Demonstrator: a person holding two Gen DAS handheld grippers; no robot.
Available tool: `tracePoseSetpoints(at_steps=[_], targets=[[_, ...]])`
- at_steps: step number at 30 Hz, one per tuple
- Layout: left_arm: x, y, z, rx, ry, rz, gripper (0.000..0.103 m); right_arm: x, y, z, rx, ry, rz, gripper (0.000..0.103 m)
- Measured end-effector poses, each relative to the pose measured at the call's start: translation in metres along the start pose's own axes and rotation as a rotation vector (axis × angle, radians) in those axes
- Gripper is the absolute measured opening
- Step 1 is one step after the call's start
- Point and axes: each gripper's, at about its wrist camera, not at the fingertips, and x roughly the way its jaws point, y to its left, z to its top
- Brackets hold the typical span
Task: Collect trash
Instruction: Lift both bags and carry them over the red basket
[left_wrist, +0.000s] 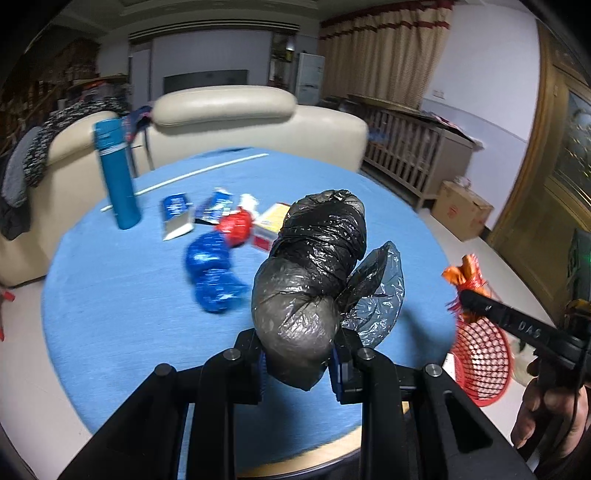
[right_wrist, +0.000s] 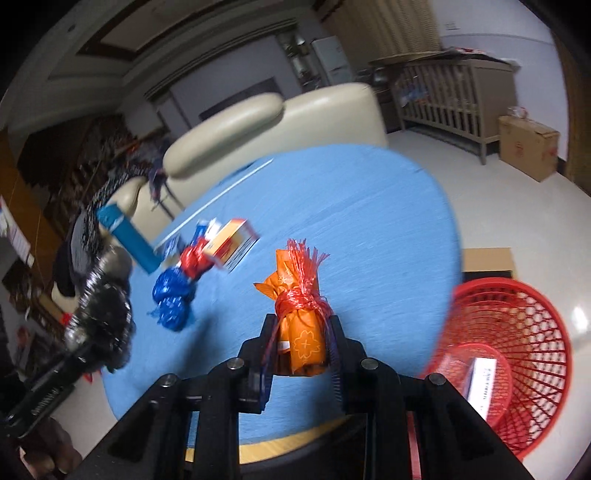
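- Your left gripper (left_wrist: 299, 363) is clamped on a crumpled black plastic bag bundle (left_wrist: 314, 266), held above the near part of the round blue-covered table (left_wrist: 110, 295).
- Your right gripper (right_wrist: 301, 354) is closed on an orange wrapper bundle tied with red net (right_wrist: 301, 314), near the table's right edge.
- The red mesh plastic basket (right_wrist: 517, 332) sits on the floor just beside that edge.
- The blue bag (left_wrist: 212, 277), red bag (left_wrist: 234, 225), cartons and teal bottle (left_wrist: 116, 173) crowd the table's far left; its right half lies bare.
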Motion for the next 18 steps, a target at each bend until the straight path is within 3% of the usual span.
tracePoseSetpoints(at_steps=[10,18], targets=[[0.017,-0.074,0.011,0.115,0.038,-0.108,0.028,-0.058,-0.059,0.012,0.061,-0.11,-0.072,0.028],[0.034,-0.134,0.013,0.207,0.073,-0.175,0.028,-0.072,-0.106,0.009,0.124,-0.12,-0.139,0.028]])
